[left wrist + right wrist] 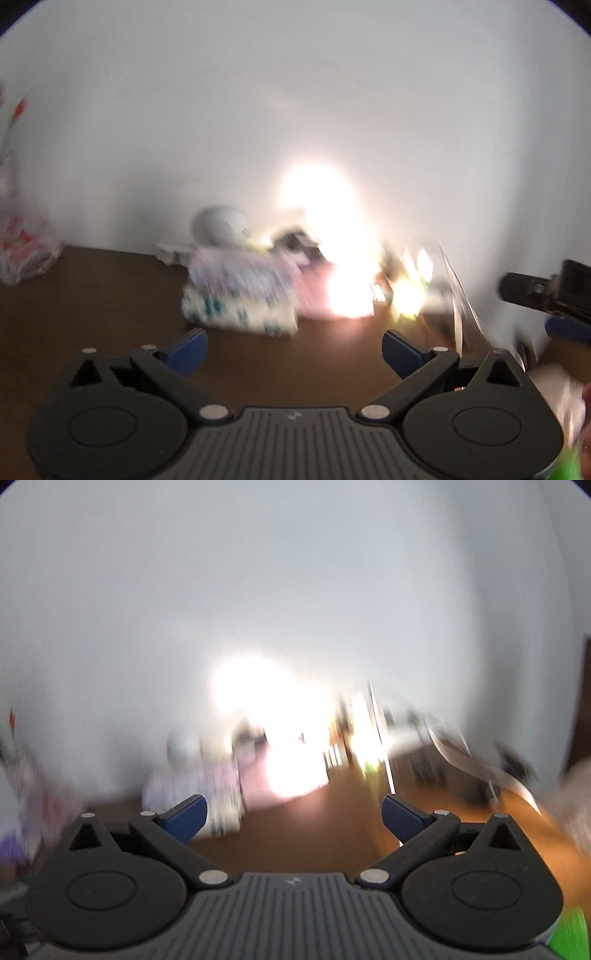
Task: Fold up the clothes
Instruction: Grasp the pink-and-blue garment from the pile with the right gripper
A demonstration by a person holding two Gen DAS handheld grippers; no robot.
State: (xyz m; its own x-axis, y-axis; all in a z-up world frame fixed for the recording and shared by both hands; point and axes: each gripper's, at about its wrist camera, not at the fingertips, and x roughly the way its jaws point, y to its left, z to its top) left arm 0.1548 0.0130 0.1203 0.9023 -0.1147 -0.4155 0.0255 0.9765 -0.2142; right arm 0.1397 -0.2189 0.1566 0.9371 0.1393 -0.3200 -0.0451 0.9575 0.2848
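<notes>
Left gripper: jaws spread wide, blue fingertips apart, nothing between them. It sits above a brown desk. Ahead, a stack of folded clothes rests on the desk near a white wall, a pink item touching its right side. Strong glare obscures the area beyond. The right gripper shows at the right edge. Image blurred.

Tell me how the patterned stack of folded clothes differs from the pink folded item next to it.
The patterned stack is white with teal and purple prints; the pink item looks plain. The stack sits left and stands taller; the pink item lies lower on its right, partly washed out by glare. Both rest on the brown table near the wall, ahead of the open left gripper, and both are blurred.
</notes>
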